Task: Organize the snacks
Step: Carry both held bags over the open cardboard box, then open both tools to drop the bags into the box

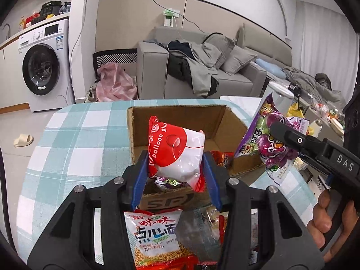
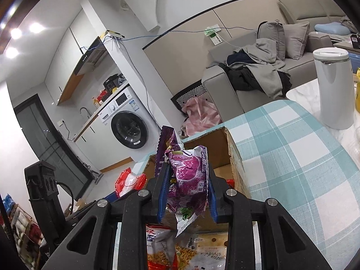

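On the left we hold the left gripper (image 1: pixel 177 168), its blue pads clamped on a red-and-white snack bag (image 1: pixel 177 150) lifted above the open cardboard box (image 1: pixel 180 114). The box sits on a teal checked tablecloth (image 1: pixel 74 135), with a few packets already inside. A noodle snack packet (image 1: pixel 153 234) lies on the table just in front of the box. To the right, our right gripper (image 2: pixel 187 182) is clamped on a purple snack bag (image 2: pixel 187 171), held near the box's right side.
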`<action>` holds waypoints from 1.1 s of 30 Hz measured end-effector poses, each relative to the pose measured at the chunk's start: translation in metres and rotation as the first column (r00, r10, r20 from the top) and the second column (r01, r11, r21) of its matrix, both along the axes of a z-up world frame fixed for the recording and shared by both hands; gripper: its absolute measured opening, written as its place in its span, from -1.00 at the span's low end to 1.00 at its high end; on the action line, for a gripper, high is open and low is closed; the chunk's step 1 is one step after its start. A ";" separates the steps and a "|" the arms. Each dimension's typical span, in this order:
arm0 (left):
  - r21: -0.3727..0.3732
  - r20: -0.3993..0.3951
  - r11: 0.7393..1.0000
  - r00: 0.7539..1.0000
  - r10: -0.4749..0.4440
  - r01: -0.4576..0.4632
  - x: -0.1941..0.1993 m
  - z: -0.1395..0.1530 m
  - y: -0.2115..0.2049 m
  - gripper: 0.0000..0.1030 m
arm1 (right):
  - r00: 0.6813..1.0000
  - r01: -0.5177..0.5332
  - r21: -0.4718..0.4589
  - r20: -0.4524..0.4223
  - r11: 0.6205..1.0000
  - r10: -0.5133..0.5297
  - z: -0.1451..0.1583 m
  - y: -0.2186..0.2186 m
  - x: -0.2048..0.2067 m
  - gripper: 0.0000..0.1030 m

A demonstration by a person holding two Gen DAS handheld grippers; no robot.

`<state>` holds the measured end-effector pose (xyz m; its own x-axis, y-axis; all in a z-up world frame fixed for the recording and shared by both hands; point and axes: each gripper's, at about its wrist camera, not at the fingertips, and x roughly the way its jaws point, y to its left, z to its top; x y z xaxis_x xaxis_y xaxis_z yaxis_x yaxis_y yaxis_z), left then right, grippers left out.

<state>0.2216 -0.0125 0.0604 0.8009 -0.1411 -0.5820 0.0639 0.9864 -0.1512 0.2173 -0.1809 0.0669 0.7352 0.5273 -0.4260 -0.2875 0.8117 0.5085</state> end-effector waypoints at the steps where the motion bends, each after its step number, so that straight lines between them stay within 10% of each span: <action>1: 0.004 -0.006 1.000 1.000 -0.003 0.003 0.004 -0.003 -0.002 -0.14 | 1.000 0.003 0.001 -0.006 1.000 -0.003 -0.002 0.000 0.002 -0.42; 15: 0.019 -0.053 1.000 0.998 -0.017 0.018 0.029 -0.026 -0.004 -0.11 | 0.998 0.025 -0.017 -0.058 1.000 -0.026 -0.019 0.009 0.020 -0.39; 23: -0.020 -0.073 1.000 0.997 -0.010 0.009 0.025 -0.024 0.009 0.11 | 1.000 0.018 -0.078 -0.017 0.997 -0.020 -0.009 0.012 0.011 0.15; 29: 0.011 -0.044 1.000 0.999 -0.017 0.018 0.004 -0.012 0.006 0.70 | 0.998 0.003 -0.112 -0.056 0.994 -0.010 -0.009 0.002 0.006 0.95; 33: 0.015 -0.053 1.000 0.999 -0.003 0.004 -0.013 -0.006 0.008 0.98 | 0.996 -0.011 -0.173 -0.085 0.985 -0.004 -0.010 -0.001 -0.002 0.99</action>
